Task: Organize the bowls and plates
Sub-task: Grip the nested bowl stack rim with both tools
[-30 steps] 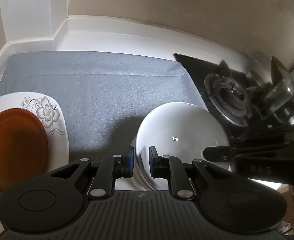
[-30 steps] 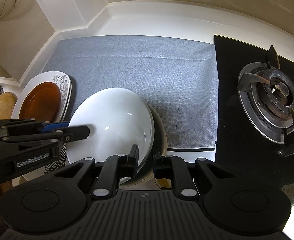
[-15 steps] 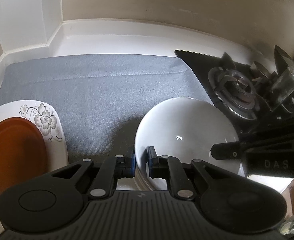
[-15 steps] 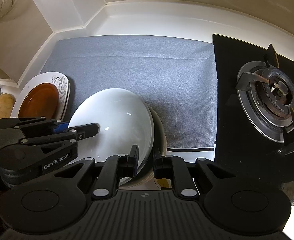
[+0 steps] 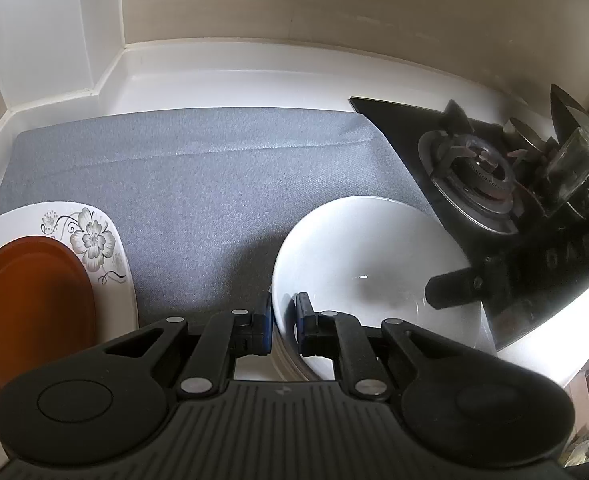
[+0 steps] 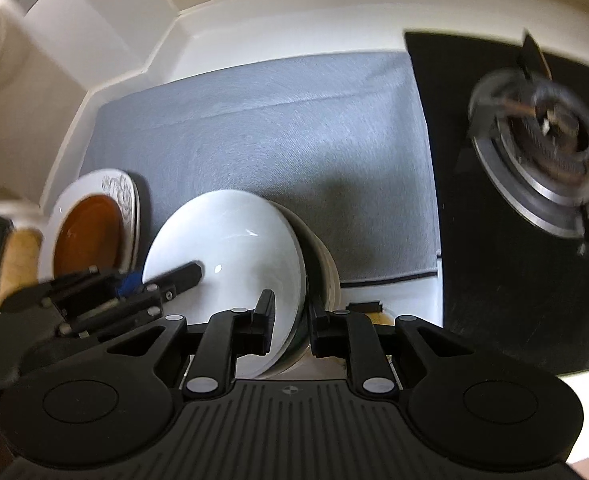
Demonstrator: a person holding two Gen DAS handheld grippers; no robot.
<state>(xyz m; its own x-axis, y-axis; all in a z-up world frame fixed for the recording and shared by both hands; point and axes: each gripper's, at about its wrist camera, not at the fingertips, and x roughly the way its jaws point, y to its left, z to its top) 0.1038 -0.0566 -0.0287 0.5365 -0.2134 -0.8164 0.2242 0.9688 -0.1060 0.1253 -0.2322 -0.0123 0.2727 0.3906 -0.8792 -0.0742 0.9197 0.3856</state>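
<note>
A white kitchen counter (image 5: 230, 80) runs into a corner of pale walls, and a grey mat (image 5: 214, 184) covers most of it; that mat serves as the landmark here. Off the mat's right edge sits a black gas hob (image 6: 506, 216) with a metal burner ring (image 6: 542, 152). At the mat's near left corner lies a floral white plate (image 5: 94, 240) with a brown plate (image 5: 30, 312) resting on top of it. At the mat's near edge, toward the hob, a white bowl (image 5: 374, 264) sits on top of a stack of other dishes (image 6: 328, 268), tilted in the right wrist view. The left gripper (image 5: 284, 326) is pinched onto the bowl's near left rim, one blue-padded finger outside the wall and one inside. The right gripper (image 6: 290, 320) straddles the bowl's right rim and the stack's edge; its jaws are opening, with the rim between them, and the pads look just clear of it. Each gripper shows as a dark shape at the bowl's far side in the other's view. The right wrist view is blurred.
</note>
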